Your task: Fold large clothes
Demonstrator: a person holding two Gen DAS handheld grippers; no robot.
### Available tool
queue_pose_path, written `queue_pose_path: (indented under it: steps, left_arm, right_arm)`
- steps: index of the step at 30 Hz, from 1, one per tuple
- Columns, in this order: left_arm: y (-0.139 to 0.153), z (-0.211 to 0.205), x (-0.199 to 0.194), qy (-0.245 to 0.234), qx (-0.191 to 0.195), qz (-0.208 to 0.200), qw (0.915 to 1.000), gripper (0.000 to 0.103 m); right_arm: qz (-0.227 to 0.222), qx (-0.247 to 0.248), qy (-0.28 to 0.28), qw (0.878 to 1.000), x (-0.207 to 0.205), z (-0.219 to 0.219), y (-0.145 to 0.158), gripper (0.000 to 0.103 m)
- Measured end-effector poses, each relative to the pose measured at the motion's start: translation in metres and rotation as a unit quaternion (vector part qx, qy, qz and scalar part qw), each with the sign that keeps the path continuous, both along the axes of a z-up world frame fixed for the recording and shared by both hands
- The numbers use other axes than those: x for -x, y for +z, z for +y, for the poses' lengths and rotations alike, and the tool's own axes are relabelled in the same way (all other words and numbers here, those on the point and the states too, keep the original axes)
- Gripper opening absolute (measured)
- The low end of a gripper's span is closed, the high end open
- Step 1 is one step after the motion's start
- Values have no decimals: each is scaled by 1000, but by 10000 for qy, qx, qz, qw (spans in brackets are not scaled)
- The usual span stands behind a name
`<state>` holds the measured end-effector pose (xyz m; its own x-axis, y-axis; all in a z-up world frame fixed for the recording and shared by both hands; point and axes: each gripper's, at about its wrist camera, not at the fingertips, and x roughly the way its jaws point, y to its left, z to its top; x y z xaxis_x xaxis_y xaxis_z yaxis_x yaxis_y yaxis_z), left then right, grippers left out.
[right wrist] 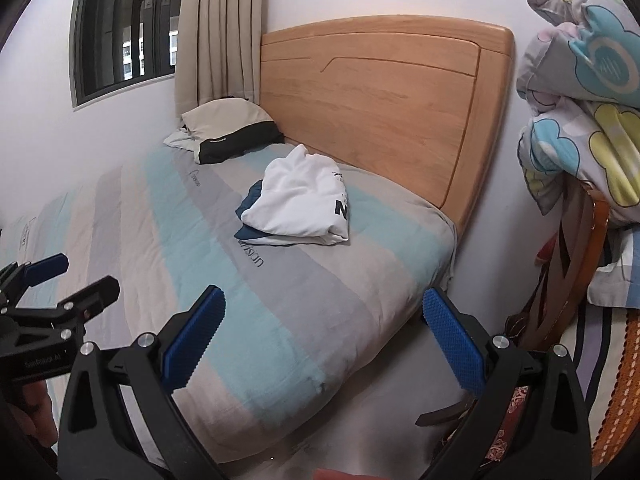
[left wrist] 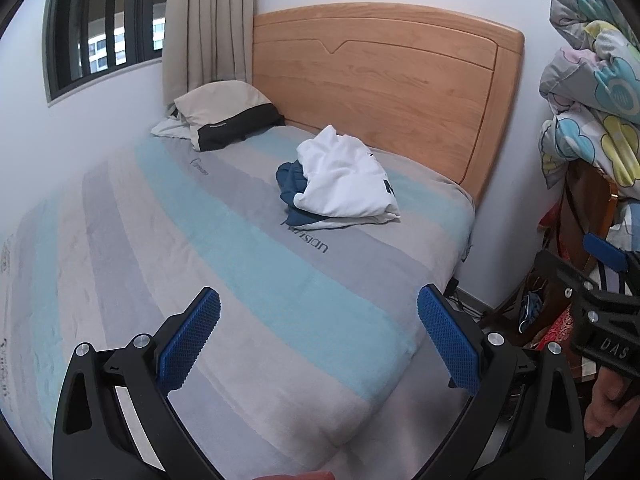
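A crumpled white garment with dark lettering lies on a dark blue garment, bunched on the striped bed near the wooden headboard. My left gripper is open and empty, held above the bed's near side, well short of the clothes. My right gripper is open and empty over the bed's near corner. The right gripper shows at the right edge of the left wrist view; the left gripper shows at the left edge of the right wrist view.
A beige and black pillow lies at the head of the bed by the curtain and window. A flowered quilt is heaped on a chair to the right of the bed.
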<state>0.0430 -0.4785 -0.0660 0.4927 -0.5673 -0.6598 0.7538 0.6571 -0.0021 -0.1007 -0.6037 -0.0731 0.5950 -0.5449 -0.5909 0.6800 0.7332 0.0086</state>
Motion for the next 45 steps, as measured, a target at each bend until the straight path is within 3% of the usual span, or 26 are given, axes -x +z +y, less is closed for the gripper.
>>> queue_pose_path:
  steps: [31,45]
  left_arm:
    - [2,2,-8,-54,3,176,9998,97]
    - [0,2,-5,37,-9,-34,10000,97]
  right_arm:
    - [102,101,29,9999,-1,2,-6,95]
    - [120,93,24,9999,-2,2,-6,95]
